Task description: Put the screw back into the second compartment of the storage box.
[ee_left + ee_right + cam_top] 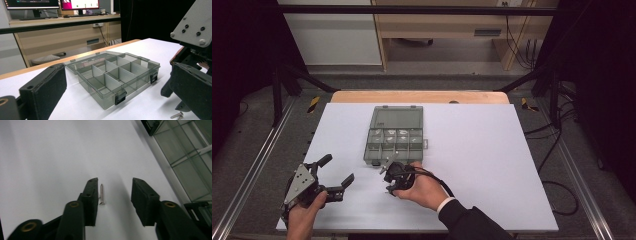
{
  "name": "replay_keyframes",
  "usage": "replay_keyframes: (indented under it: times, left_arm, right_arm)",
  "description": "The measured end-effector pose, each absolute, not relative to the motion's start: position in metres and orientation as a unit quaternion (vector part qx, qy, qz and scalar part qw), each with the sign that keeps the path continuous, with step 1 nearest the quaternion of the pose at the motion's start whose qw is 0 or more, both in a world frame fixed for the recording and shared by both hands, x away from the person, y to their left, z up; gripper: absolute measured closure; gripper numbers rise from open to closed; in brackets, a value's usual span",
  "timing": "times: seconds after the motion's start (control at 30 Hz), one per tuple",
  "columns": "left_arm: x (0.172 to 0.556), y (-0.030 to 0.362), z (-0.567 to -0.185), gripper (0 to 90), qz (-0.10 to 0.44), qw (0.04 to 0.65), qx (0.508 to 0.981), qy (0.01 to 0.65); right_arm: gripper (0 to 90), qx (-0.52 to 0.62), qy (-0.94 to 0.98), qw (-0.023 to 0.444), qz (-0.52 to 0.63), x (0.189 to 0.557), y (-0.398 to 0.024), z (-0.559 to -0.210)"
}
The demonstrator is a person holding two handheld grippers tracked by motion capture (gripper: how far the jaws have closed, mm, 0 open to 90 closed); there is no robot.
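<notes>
On the white table (492,150), just in front of the open grey compartment box (394,137), the right gripper (113,197) points down over a small screw (101,194). Its jaws stand apart, the screw lying flat between them beside one pad, unclamped. The left gripper (334,172) rests well aside, jaws spread wide and empty.

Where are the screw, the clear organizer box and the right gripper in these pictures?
screw (101,194), right gripper view, middle of its shank.
organizer box (130,86), left gripper view, its clear front wall.
right gripper (113,200), right gripper view, midway between its open jaws, screw lying between them.
</notes>
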State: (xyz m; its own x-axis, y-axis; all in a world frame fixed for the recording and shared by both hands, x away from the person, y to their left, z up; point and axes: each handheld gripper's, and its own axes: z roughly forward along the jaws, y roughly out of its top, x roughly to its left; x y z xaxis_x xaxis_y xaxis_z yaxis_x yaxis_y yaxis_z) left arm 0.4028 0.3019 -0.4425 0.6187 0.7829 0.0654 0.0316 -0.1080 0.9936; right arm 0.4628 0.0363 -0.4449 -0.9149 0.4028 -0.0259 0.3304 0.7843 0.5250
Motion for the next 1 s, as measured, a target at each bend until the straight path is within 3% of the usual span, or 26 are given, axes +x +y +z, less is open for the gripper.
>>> replay_keyframes:
  times: [0.37, 1.0]
  left_arm:
    - [0.403, 0.301, -0.443, 1.0, 0.316, 0.594, 0.675, 0.301]
    - [0.403, 0.301, -0.443, 1.0, 0.316, 0.593, 0.677, 0.300]
  right_arm:
    - [77.7, 0.187, 0.947, 0.058, 0.254, 0.462, 0.039, -0.449]
    - [85.3, 0.201, 0.947, 0.051, 0.244, 0.465, 0.040, -0.457]
